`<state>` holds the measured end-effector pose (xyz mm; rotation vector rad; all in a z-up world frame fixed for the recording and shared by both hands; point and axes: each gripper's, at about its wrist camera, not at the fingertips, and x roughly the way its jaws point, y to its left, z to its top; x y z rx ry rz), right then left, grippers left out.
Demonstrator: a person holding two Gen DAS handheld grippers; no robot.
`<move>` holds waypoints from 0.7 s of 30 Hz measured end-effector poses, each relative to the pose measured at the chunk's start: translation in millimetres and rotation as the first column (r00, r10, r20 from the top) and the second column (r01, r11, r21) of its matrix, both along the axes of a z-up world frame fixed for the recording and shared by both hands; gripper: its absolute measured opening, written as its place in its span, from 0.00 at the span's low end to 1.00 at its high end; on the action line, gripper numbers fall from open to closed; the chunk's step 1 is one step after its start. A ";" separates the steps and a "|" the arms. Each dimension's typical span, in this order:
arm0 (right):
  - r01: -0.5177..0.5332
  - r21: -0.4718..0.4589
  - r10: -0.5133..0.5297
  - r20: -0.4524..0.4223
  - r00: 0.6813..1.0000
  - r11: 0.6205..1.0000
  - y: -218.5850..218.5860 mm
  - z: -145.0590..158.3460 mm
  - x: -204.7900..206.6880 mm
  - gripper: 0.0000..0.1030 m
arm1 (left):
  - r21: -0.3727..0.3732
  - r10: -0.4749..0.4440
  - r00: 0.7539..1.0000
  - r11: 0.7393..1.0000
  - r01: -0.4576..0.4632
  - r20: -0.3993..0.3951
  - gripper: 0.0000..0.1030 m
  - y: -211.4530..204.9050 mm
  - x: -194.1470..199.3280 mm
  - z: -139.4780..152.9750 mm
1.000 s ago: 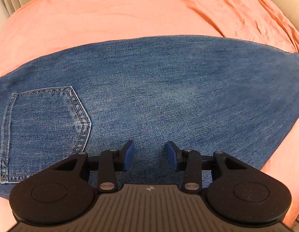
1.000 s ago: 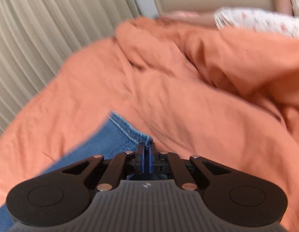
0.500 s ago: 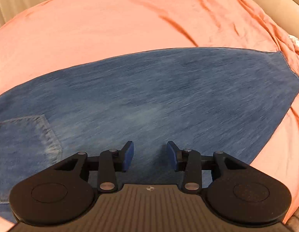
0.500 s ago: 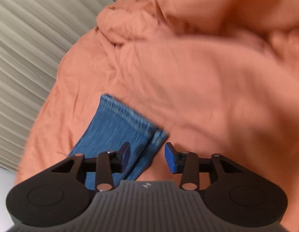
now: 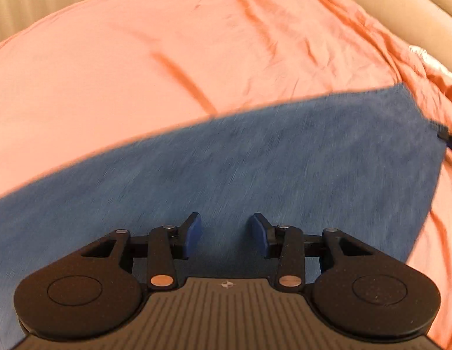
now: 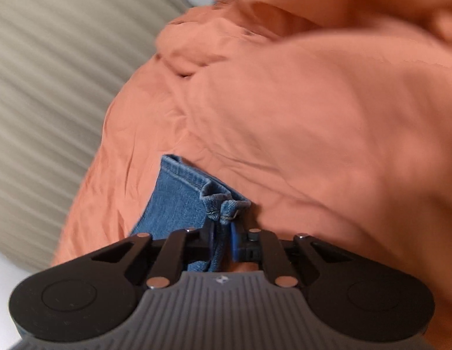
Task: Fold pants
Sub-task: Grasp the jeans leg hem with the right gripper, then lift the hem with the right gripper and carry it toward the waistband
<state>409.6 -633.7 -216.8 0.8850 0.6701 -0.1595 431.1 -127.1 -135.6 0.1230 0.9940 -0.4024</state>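
Where right gripper fingers are closing, blue denim pants hem bunches.

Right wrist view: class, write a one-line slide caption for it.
Right tongs closing on the bunched hem of blue jeans lying on an orange bedsheet.

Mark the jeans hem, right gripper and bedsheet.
jeans hem [image 6: 185, 172]: right wrist view, stitched edge.
right gripper [image 6: 224, 243]: right wrist view, between fingertips, closing on denim.
bedsheet [image 6: 328, 134]: right wrist view, bare orange fabric.
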 end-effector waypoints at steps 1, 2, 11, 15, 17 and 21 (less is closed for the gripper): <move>-0.012 -0.018 0.011 -0.003 1.000 1.000 1.1 2.3 1.4 0.06 | -0.019 -0.003 1.000 1.000 0.003 0.008 0.46 -8.5 9.6 -2.0; -0.031 -0.040 0.030 -0.014 0.999 0.999 1.5 5.6 4.3 0.05 | -0.031 -0.004 1.000 1.000 0.005 0.011 0.46 -17.2 19.2 -3.8; -0.091 -0.085 0.087 -0.043 0.995 0.992 -1.0 6.8 8.0 0.05 | 0.021 -0.056 0.997 0.998 0.055 0.047 0.50 -80.9 75.0 -19.4; -0.100 -0.104 0.095 -0.058 0.994 0.990 0.8 7.9 10.6 0.05 | 0.005 -0.017 0.999 1.000 0.017 0.048 0.52 -85.5 80.6 -24.6; -0.102 -0.117 0.095 -0.065 0.993 0.988 2.8 11.2 11.2 0.05 | 0.030 -0.031 0.995 0.999 0.028 0.092 0.46 -87.7 69.6 -17.9; -0.100 -0.133 0.092 -0.066 0.994 0.986 5.7 17.2 10.0 0.05 | 0.078 -0.172 0.974 0.984 0.162 0.146 0.44 -98.8 34.0 -0.4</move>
